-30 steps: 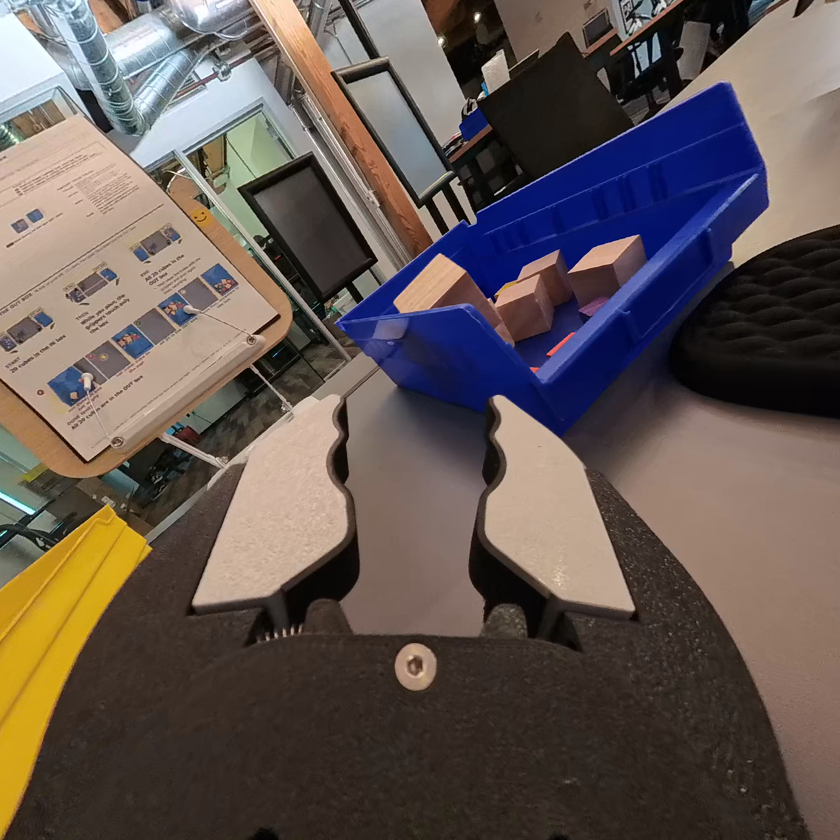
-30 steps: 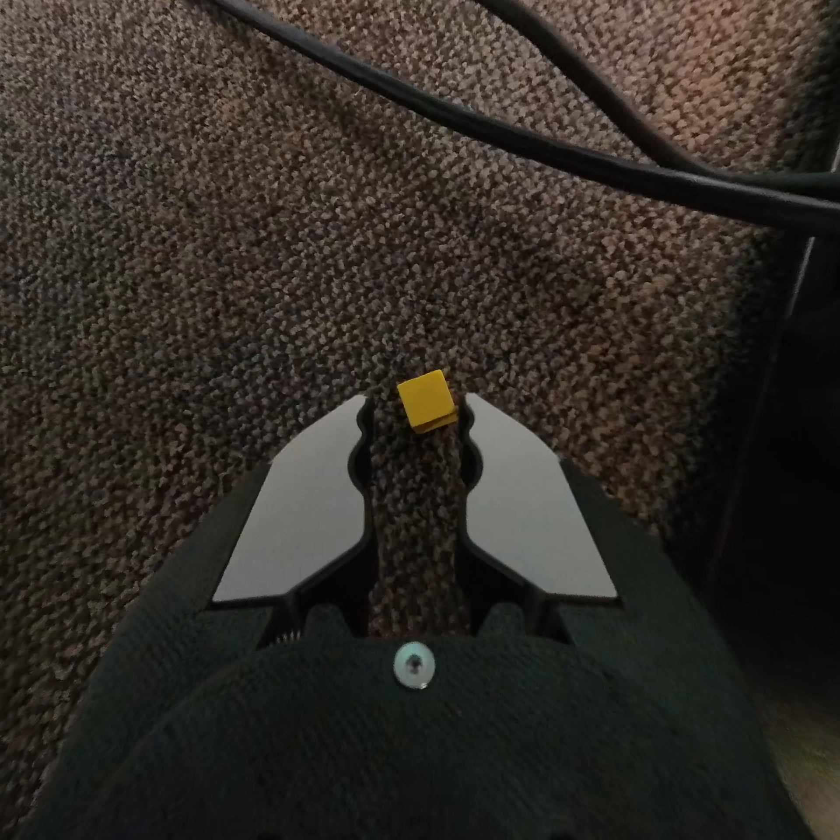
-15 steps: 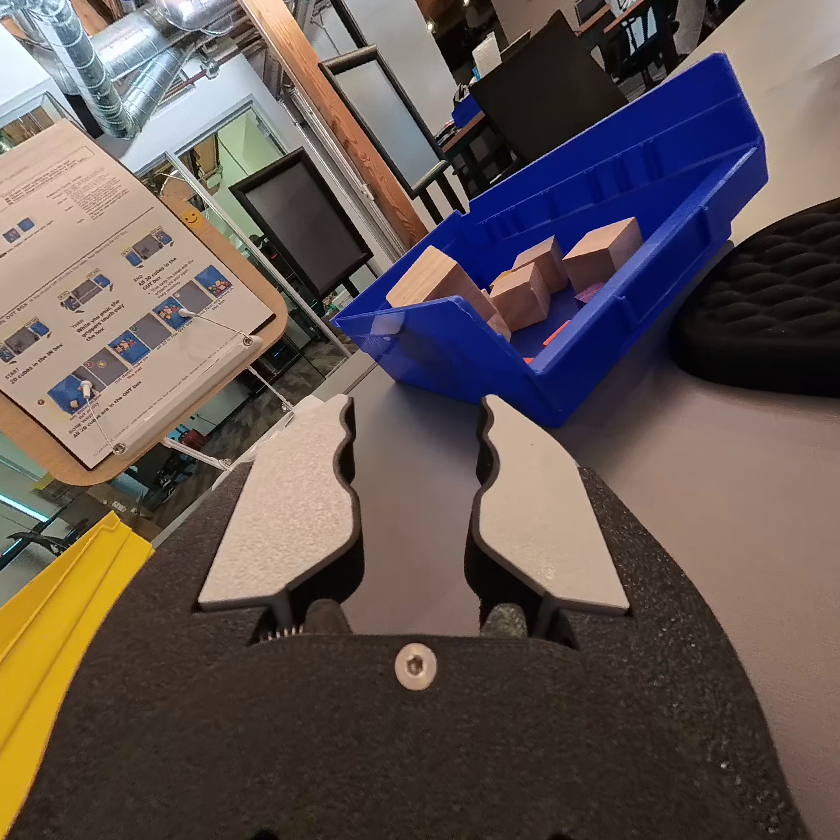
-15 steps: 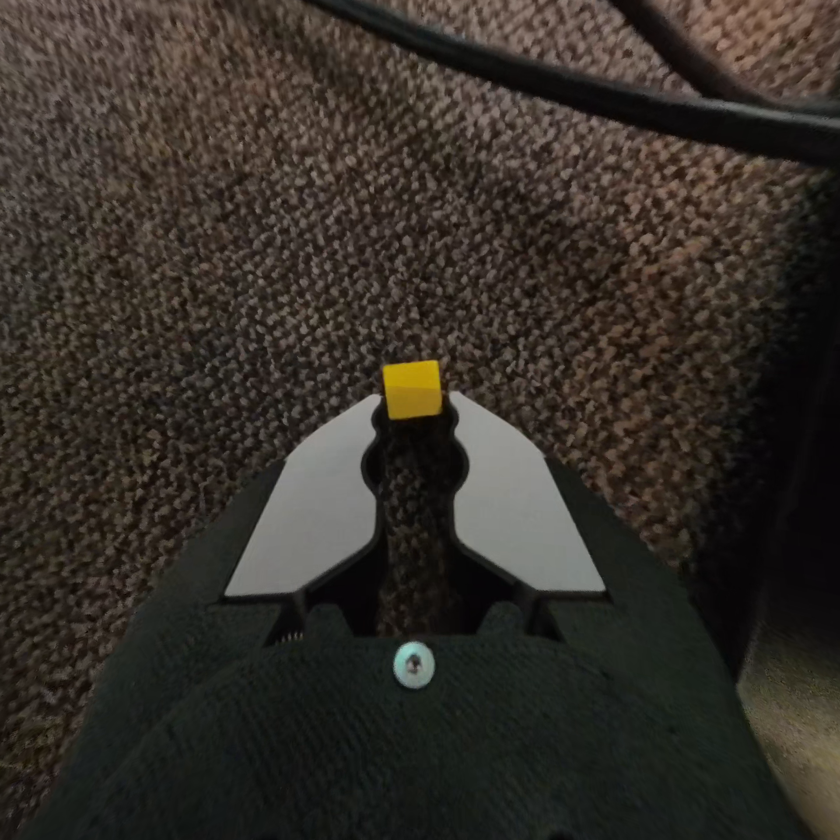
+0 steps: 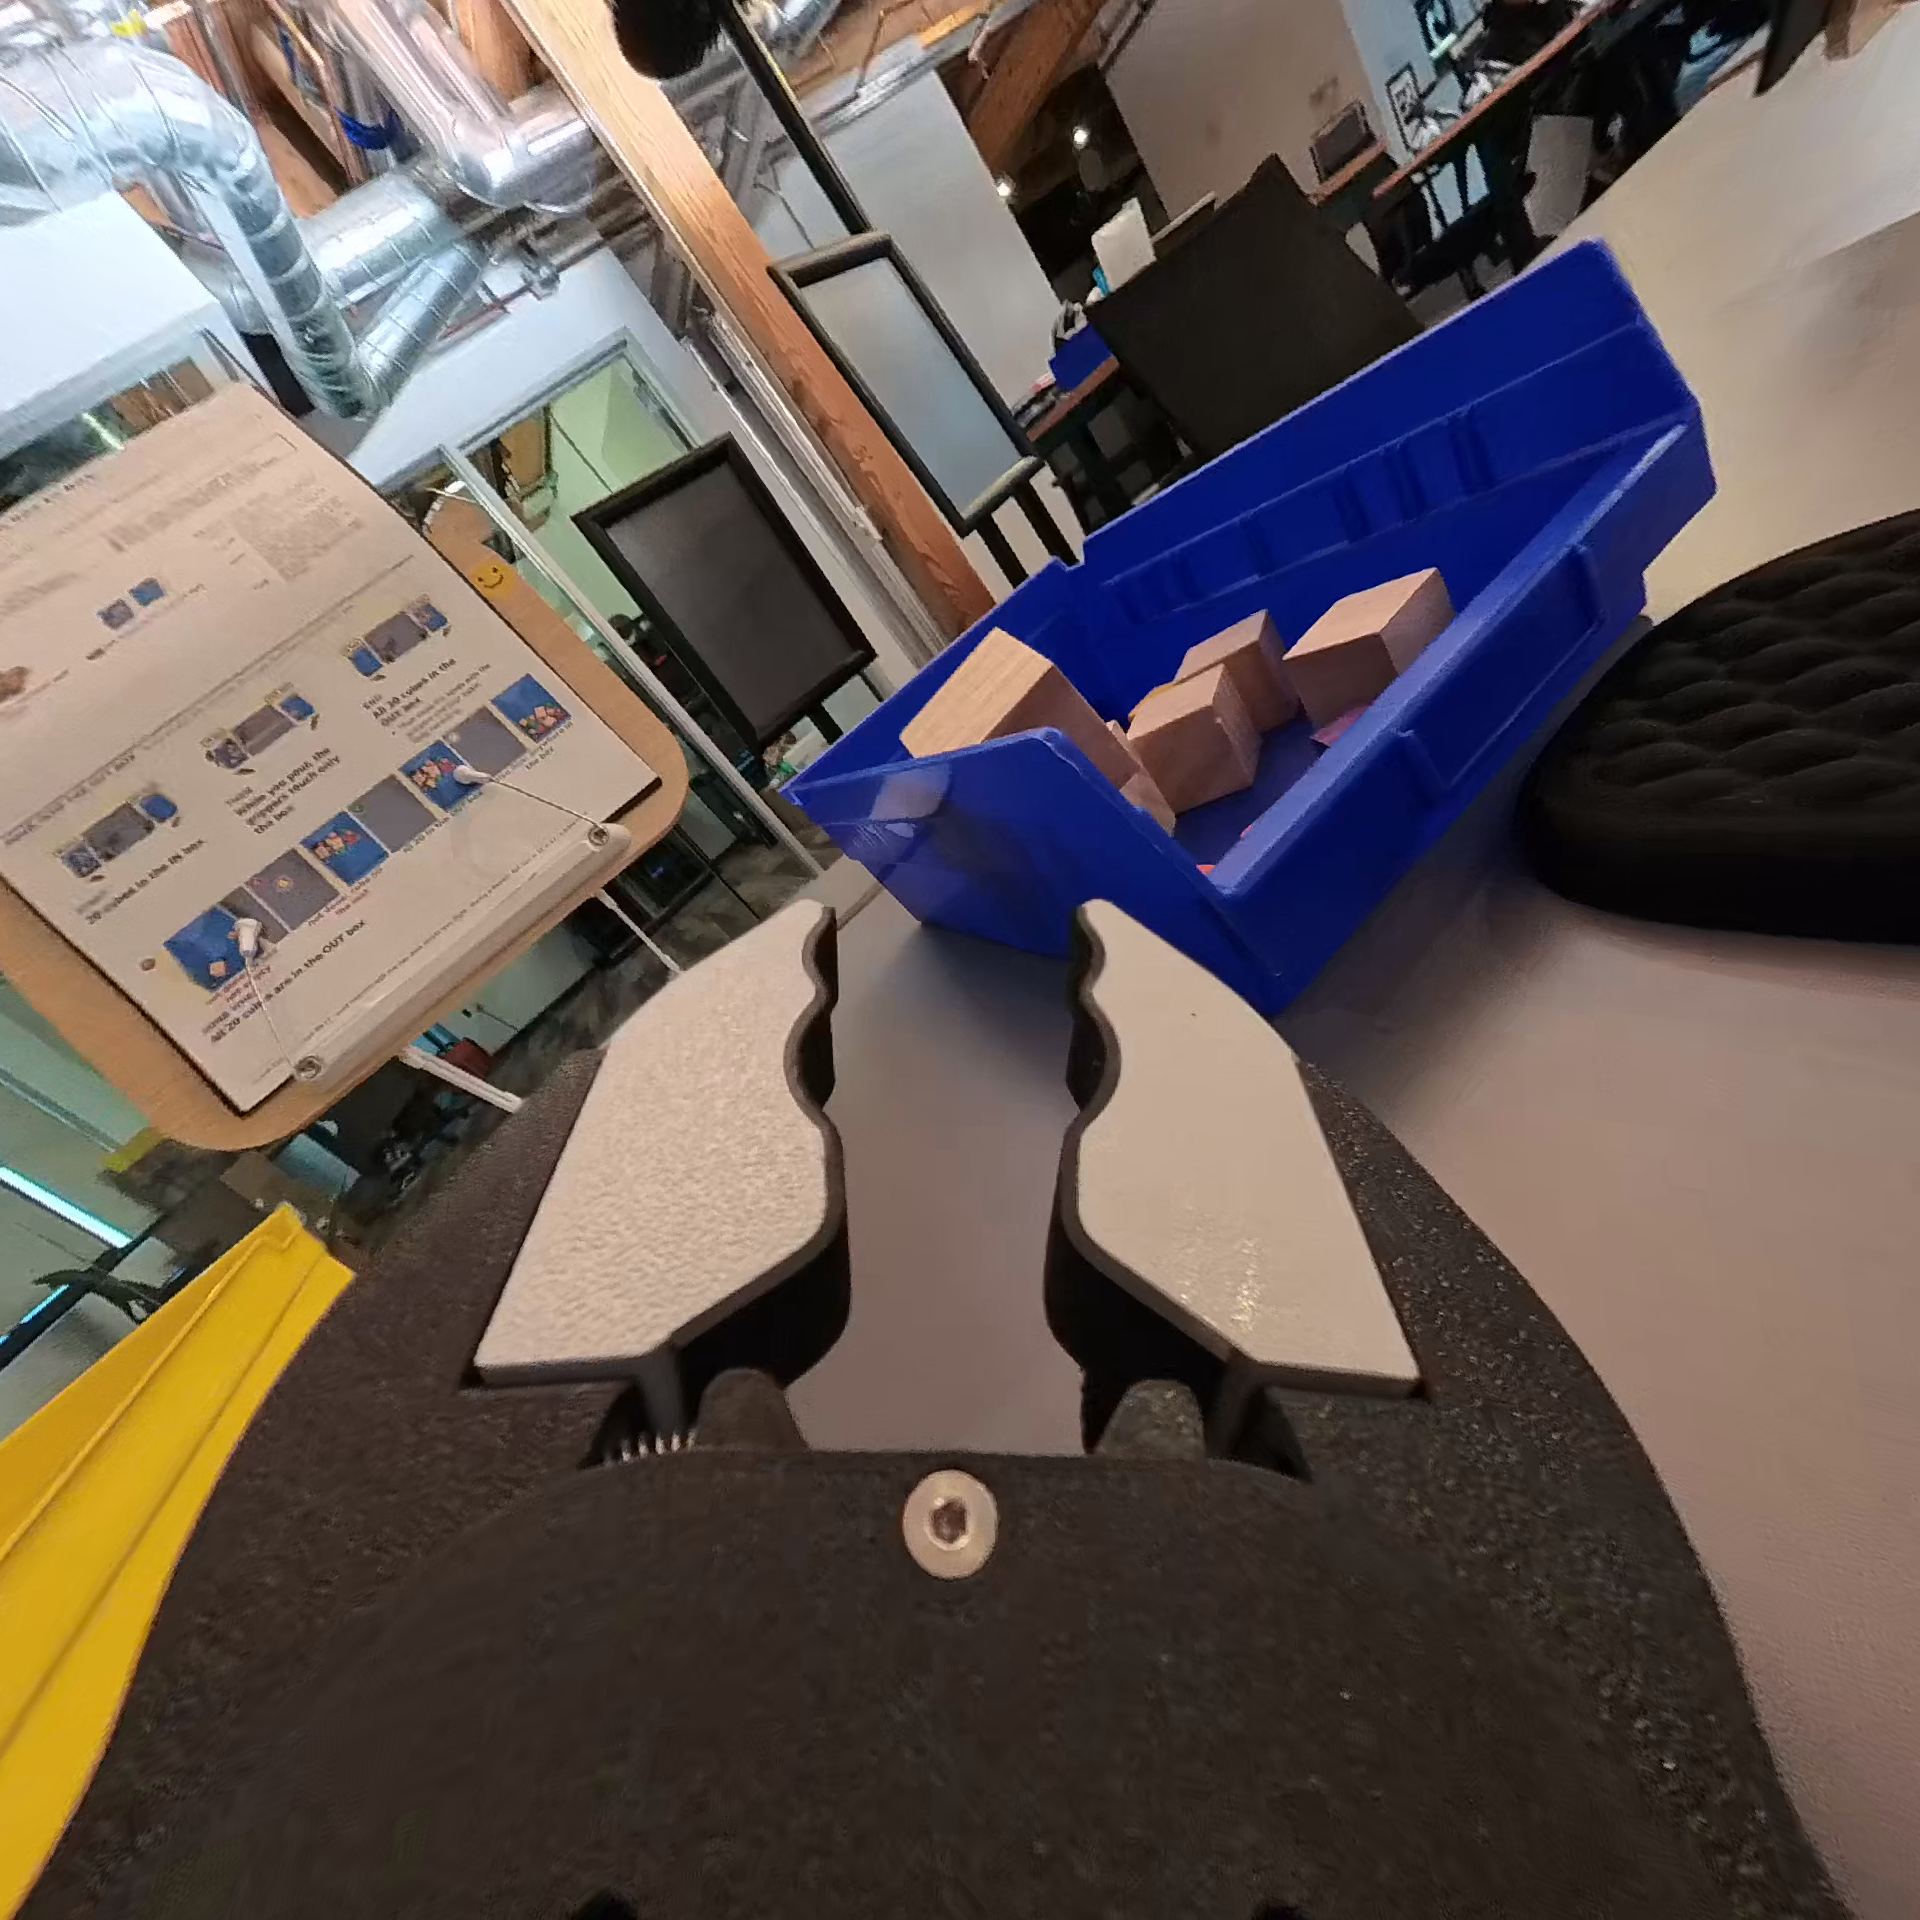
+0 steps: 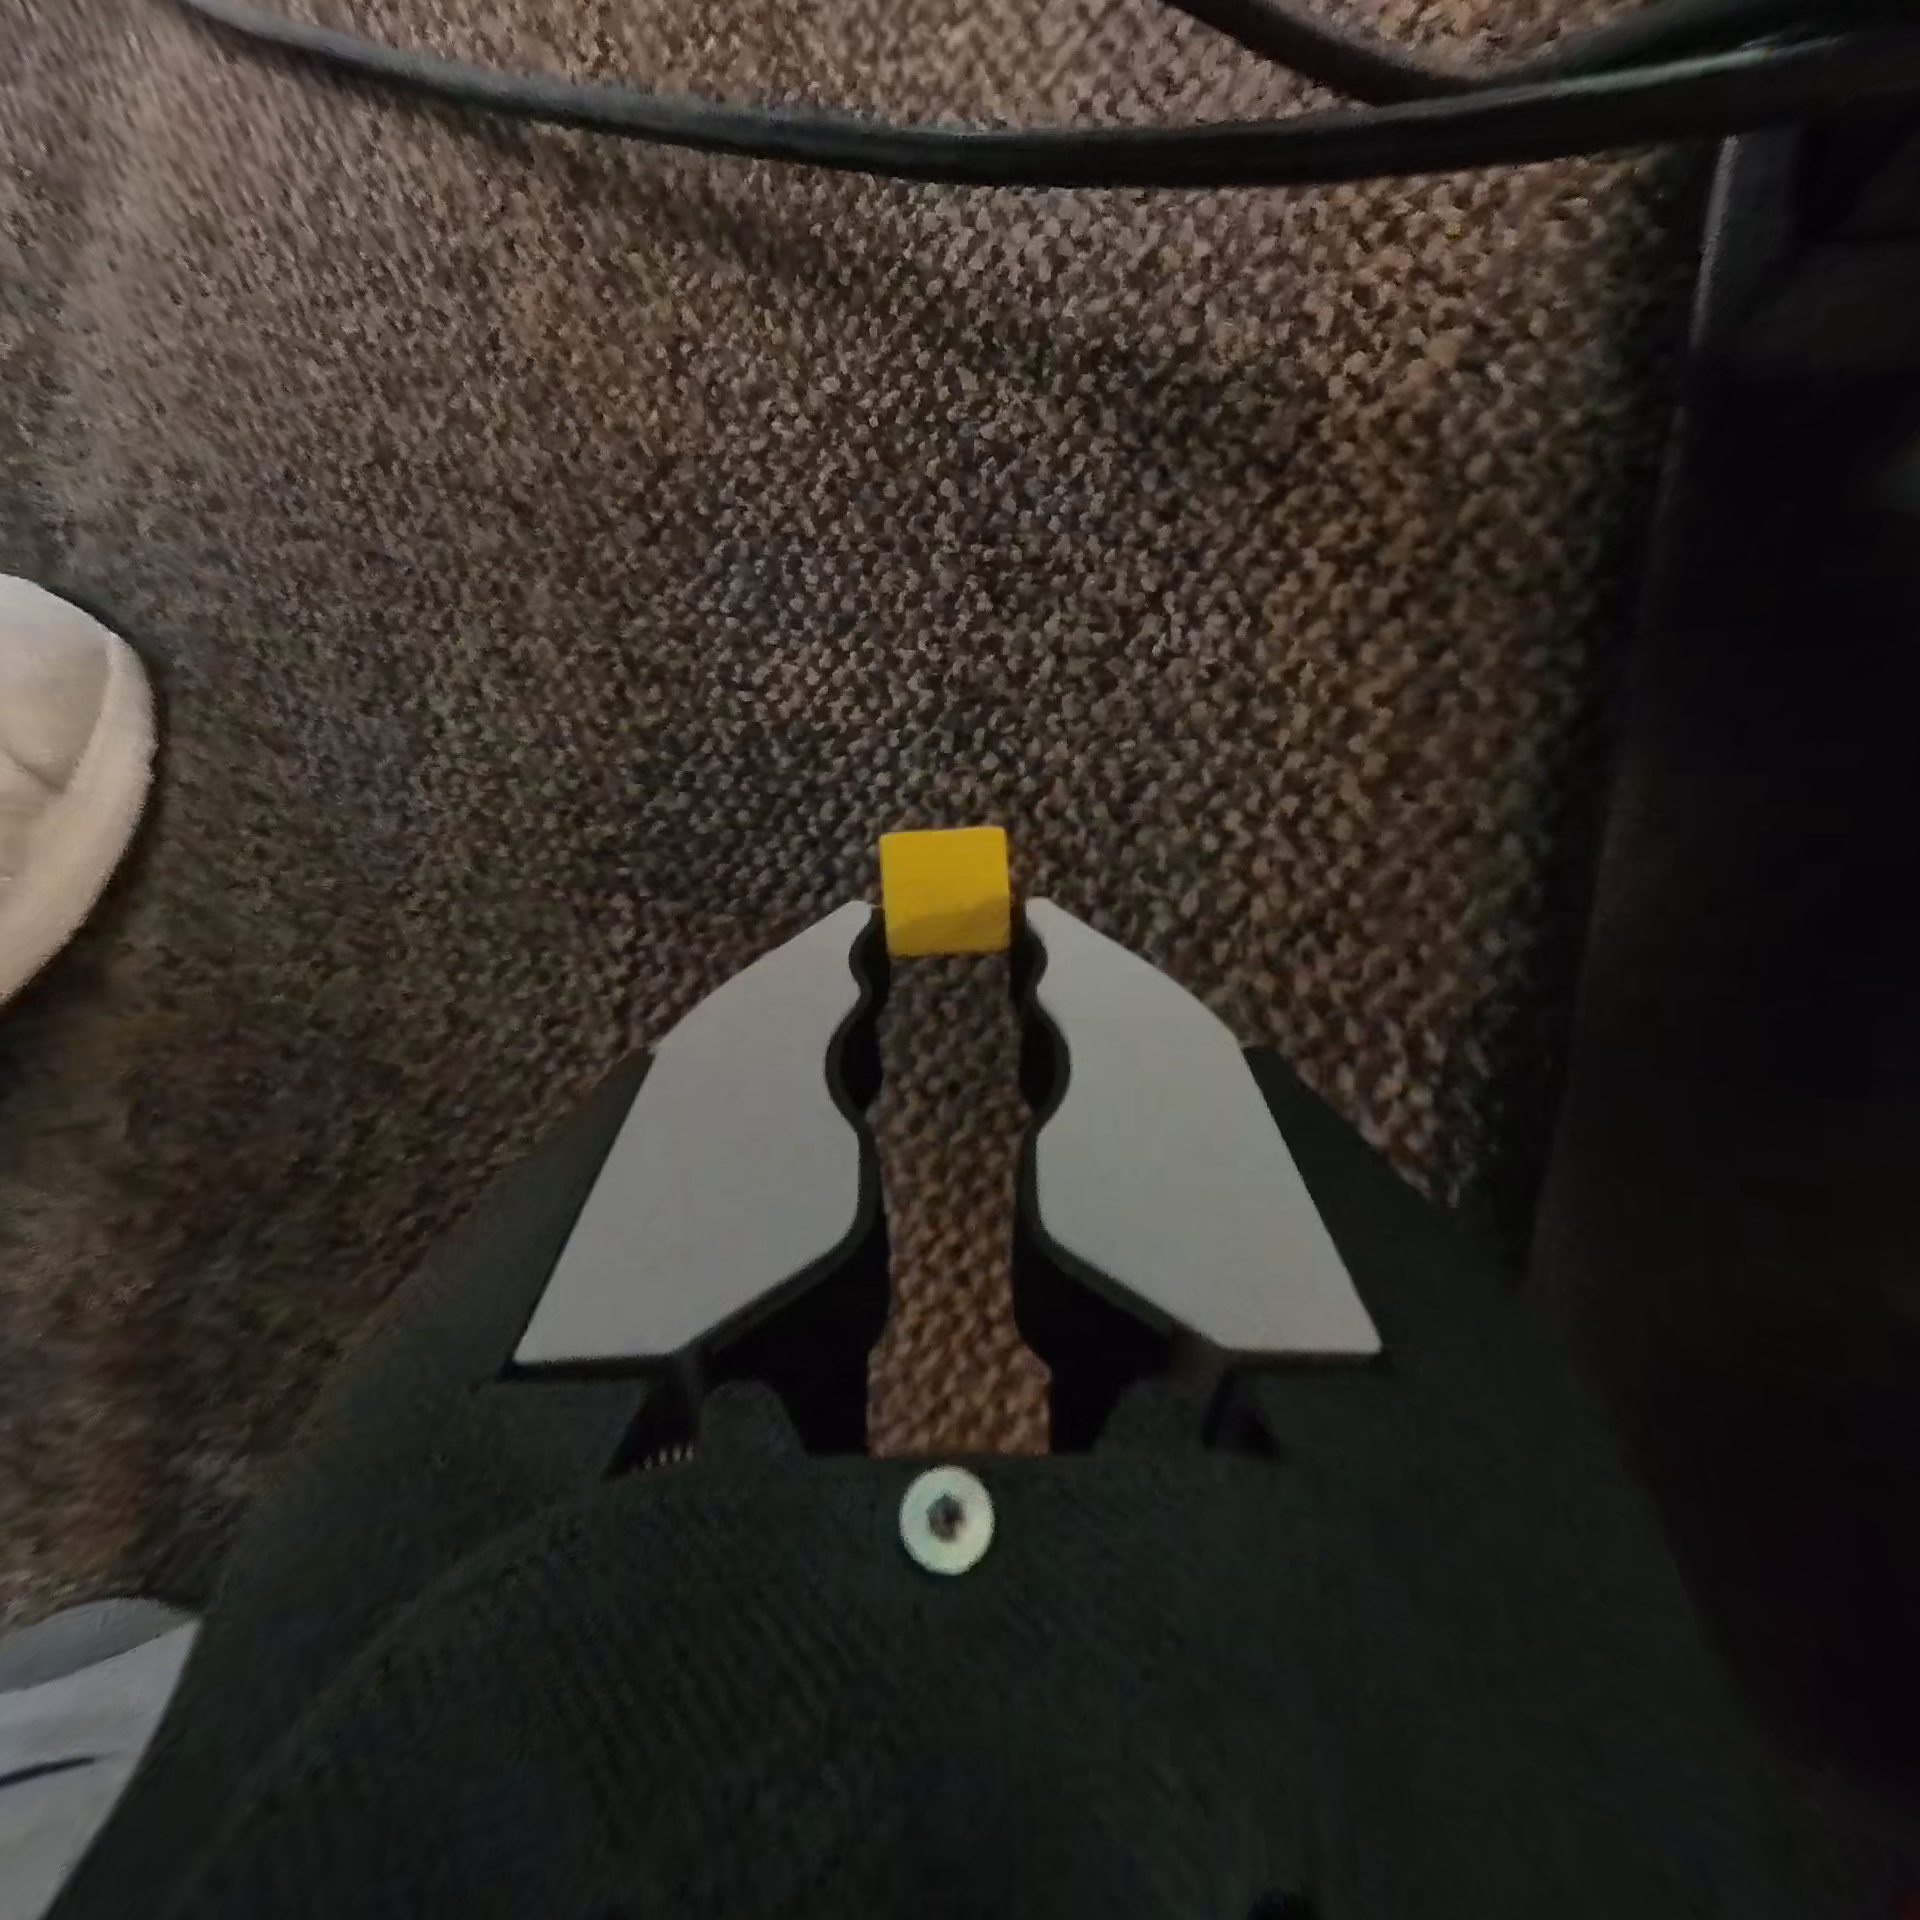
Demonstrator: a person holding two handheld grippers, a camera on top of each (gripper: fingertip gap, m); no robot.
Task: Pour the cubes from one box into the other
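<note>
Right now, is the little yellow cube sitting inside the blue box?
No, the little yellow cube is pinched between the tips of the right gripper over brown carpet, with no blue box around it.

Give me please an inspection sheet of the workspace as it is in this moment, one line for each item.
Surface: grey table under the left gripper; brown carpet under the right gripper.
Job's things: blue box on the table, with wooden cubes inside; small yellow cube over the carpet; yellow box edge.
Clutter: black padded mat beside the blue box.
Grippers: left gripper open, empty; right gripper shut on the yellow cube at its tips.
Cables: black cable across the carpet.
Surroundings: instruction board, ducts, dark panels.
</note>
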